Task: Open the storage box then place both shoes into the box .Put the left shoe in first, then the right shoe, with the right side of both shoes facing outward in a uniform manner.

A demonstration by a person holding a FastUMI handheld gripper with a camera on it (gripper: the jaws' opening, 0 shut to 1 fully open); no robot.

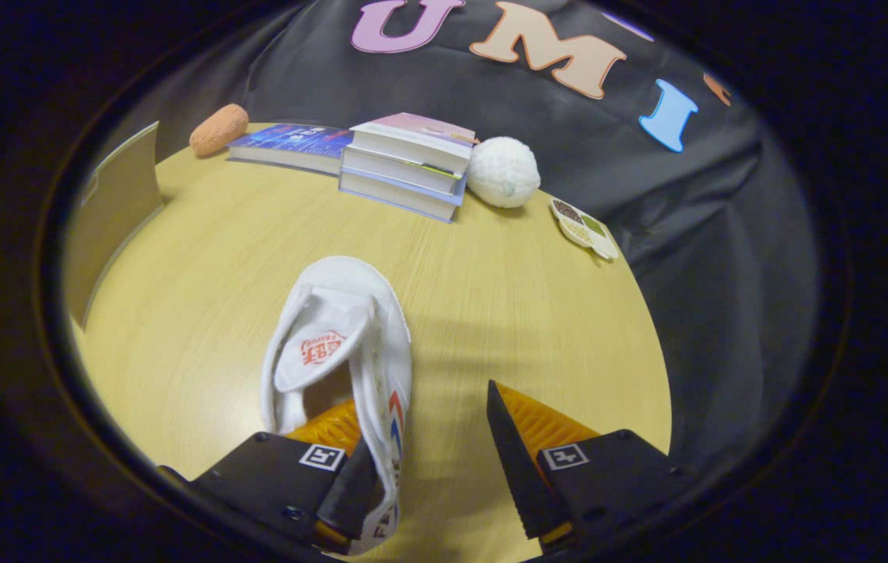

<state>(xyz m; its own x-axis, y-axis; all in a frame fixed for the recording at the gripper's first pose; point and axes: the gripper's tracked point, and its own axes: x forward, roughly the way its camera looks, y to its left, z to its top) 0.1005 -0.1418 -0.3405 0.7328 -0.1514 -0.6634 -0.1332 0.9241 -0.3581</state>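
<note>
Camera's riding on my gripper [444, 461], looking forward and steeply down along the two fingers at the table [490, 313]. It sits close over the near edge, with a white shoe [342, 344] right at the fingertips. It faces the far edge, where the books [408, 164] sit against the booth wall [647, 180].

Near side: shoe [342, 344] lies ahead of the open gripper [444, 461], its wall between the fingers, one finger inside.
Middle of table [506, 328]: bare wood, free passage.
Far edge: books [404, 160], white ball [503, 172], orange lump [218, 129], small tray [584, 228].
Left edge: upright board [111, 211].
</note>
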